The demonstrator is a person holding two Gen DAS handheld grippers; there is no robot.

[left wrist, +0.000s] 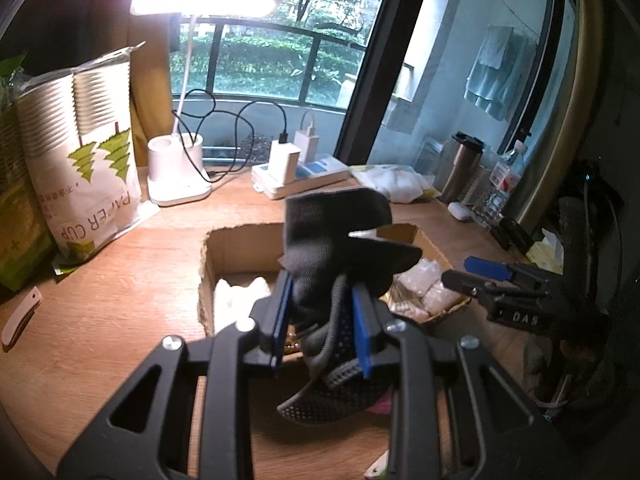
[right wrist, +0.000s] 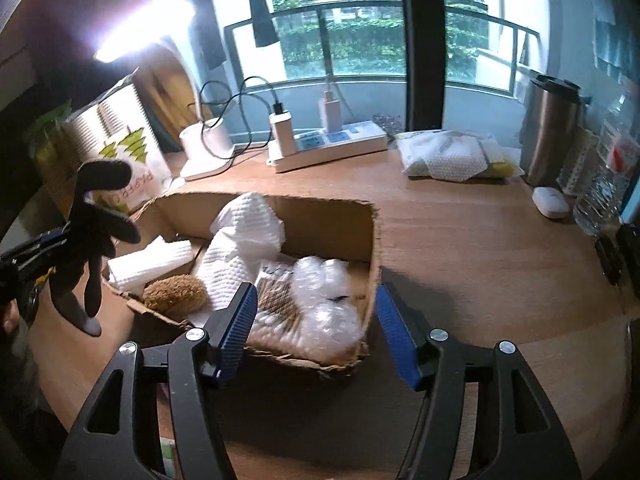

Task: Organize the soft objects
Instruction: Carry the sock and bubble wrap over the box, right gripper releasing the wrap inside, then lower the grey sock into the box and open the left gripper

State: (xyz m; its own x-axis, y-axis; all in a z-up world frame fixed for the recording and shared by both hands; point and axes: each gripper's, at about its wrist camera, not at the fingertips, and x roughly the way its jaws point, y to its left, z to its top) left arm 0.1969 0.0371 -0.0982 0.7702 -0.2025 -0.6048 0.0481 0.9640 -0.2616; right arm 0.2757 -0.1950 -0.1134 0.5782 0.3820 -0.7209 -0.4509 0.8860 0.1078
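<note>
Dark glove headed for the box
Left gripper (left wrist: 320,322) clenches the glove (left wrist: 336,248); right gripper (right wrist: 312,330) is released, empty; lower fully inside the cardboard box (right wrist: 332,216) before releasing.

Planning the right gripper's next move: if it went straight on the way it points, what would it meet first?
Probably the bubble wrap in the cardboard box; the right gripper has open, empty jaws, though depth is unclear.

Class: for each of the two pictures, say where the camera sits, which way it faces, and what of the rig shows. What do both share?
Left wrist: on the left gripper, looking down past a clamped dark glove toward the window.
Right wrist: on the right gripper, fingers apart and empty, over the cardboard box.
Shared: box, glove, power strip, lamp base.
</note>
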